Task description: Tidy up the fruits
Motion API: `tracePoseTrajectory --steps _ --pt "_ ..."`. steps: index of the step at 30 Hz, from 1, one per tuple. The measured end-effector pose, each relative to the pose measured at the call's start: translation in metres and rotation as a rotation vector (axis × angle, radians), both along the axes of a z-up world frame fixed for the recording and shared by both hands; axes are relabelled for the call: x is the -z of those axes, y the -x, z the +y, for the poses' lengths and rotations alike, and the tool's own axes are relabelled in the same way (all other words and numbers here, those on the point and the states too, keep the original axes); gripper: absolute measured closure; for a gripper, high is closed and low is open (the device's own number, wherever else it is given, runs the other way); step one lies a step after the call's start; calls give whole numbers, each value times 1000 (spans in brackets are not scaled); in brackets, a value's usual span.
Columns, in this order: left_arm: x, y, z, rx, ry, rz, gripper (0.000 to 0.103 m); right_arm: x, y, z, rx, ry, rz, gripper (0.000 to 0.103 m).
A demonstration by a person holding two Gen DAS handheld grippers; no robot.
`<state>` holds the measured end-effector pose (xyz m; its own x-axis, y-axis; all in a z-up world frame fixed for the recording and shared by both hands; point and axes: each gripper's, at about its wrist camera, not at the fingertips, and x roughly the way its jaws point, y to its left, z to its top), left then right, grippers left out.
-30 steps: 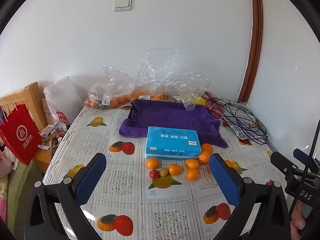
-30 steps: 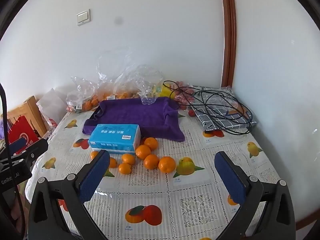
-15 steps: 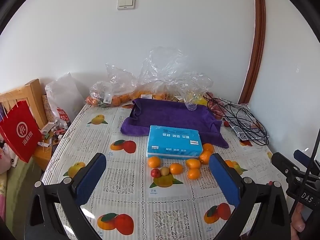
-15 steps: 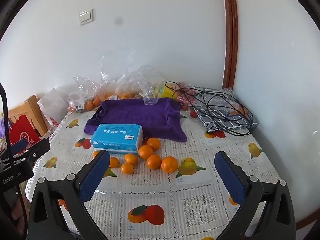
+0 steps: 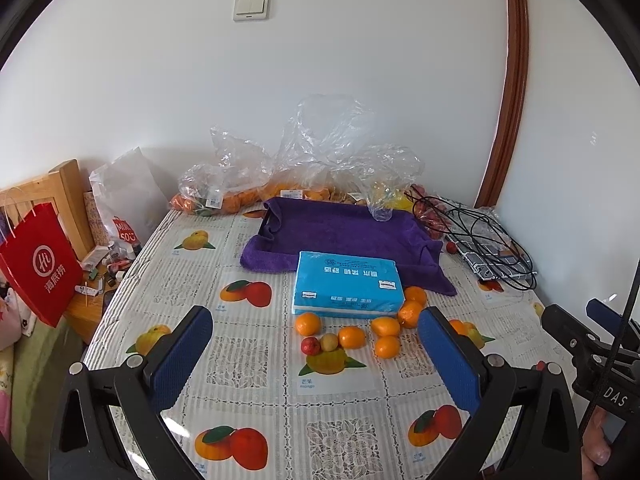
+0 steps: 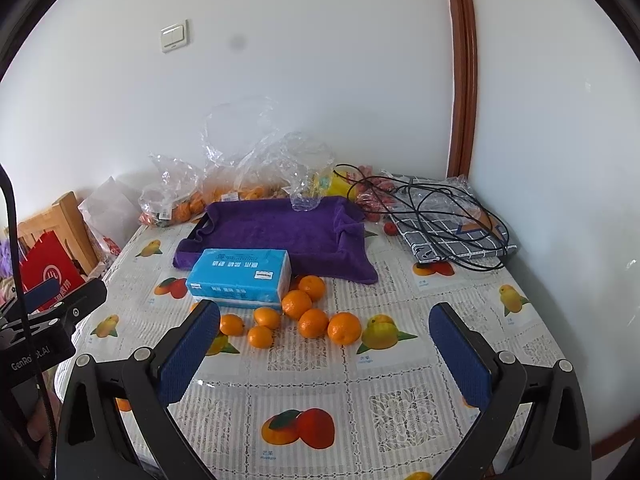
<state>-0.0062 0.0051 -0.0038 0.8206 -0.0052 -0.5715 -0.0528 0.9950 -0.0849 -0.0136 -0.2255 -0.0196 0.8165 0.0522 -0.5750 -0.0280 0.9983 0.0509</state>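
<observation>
The left claw (image 5: 316, 354) hangs over the table (image 5: 248, 364) with its blue ribbed pads (image 5: 182, 356) spread wide, holding nothing. The right claw (image 6: 325, 354) is likewise spread and empty; its black body, at the right edge of the left view, reads "DAS", and the left one reads "GenRobot.AI" in the right view.

Ahead of the left claw, between its pads, lie the loose fruits: round, glossy oranges (image 5: 351, 337) in a cluster, with a small red fruit (image 5: 310, 346) and a pale one (image 5: 329, 342) touching at the cluster's left end. In the right view the oranges (image 6: 297, 304) sit ahead between the pads, nearer the left pad.

Just beyond them is a blue tissue pack (image 5: 347, 289), a soft rectangular block with white Chinese print too small to read. Past it is a tray draped in fuzzy purple cloth (image 5: 340, 232), its dark handle showing at the left end. Farther still, crinkled clear plastic bags (image 5: 320, 152) hold more oranges against the wall.

Far right ahead, black cables (image 6: 436, 204) coil on a checked grey packet (image 6: 456, 236). Far left, a red paper bag (image 5: 40, 268) carries a white round logo and Chinese characters. The tablecloth is lace-patterned with printed fruit pictures captioned "mango".
</observation>
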Motion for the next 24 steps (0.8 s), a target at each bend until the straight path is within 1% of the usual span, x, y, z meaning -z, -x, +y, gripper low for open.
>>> tracePoseTrajectory --steps 24 --pt "-2 4 3 -12 -4 -6 0 -3 2 2 -11 -3 -5 0"
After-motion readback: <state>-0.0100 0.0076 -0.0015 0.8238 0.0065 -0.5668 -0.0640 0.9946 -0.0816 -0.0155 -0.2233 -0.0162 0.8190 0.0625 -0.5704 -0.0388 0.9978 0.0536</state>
